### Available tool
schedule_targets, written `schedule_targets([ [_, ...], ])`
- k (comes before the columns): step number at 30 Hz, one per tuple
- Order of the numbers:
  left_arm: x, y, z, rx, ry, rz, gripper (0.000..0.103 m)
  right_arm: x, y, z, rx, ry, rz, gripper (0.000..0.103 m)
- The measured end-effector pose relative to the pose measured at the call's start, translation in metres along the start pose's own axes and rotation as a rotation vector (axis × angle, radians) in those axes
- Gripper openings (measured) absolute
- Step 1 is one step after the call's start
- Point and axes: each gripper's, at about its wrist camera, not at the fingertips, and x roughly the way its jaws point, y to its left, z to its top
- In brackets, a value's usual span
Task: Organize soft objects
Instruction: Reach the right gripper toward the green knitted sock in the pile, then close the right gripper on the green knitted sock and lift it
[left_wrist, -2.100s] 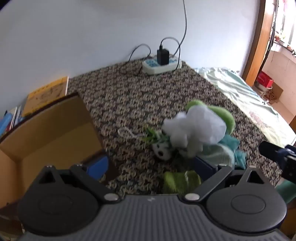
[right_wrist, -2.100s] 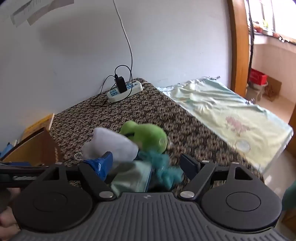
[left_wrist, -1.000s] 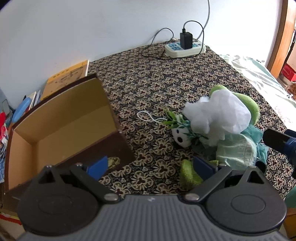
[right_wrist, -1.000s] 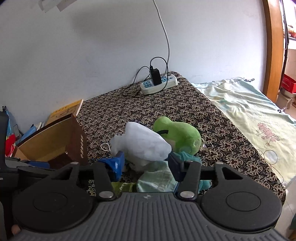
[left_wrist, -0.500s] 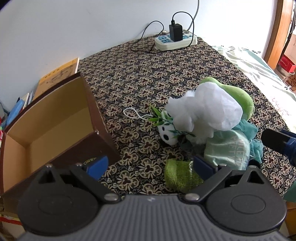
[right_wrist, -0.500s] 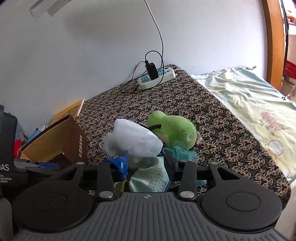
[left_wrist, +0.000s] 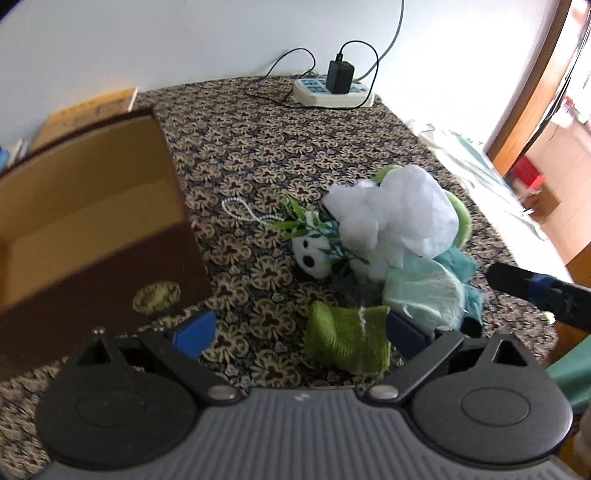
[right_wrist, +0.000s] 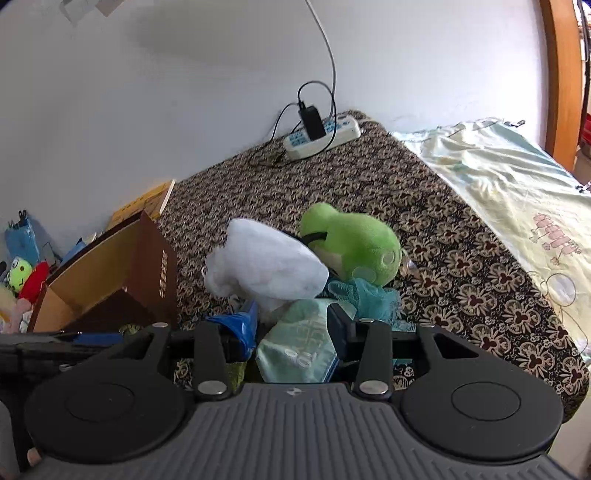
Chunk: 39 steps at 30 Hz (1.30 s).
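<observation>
The left tool (left_wrist: 295, 334) points steeply downward with its blue-padded fingers (left_wrist: 194, 330) spread wide, nothing pressed between them. The right tool (right_wrist: 291, 328) tilts down at a gentler angle, its fingers (right_wrist: 338, 325) drawn partway together and closed on a soft pale-green packet (right_wrist: 299, 350); the pads seem to press its sides, though the left pad is partly hidden. In the left wrist view the right tool's dark finger reaches in from the right edge. A fingertip of the person (right_wrist: 33, 457) shows at the lower left corner of the right wrist view.
</observation>
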Motion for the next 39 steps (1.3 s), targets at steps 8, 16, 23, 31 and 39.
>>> schedule_targets([
  [8,0.020,0.006,-0.021,-0.016,0.097,-0.135,0.098,0.018,0.006,-0.009,-0.034,0.135,0.130,0.024],
  [16,0.032,-0.002,-0.019,0.085,0.032,-0.213,0.098,0.044,0.014,-0.011,0.014,0.224,0.252,0.022],
  [23,0.050,-0.014,-0.022,0.132,0.045,-0.235,0.091,0.068,0.009,-0.019,0.106,0.298,0.255,0.015],
  [31,0.051,-0.019,-0.030,0.164,0.037,-0.245,0.035,0.077,0.003,-0.025,0.126,0.313,0.272,0.000],
  [39,-0.003,-0.009,-0.031,0.172,-0.077,-0.287,0.016,0.047,0.025,-0.009,0.083,0.271,0.351,0.000],
])
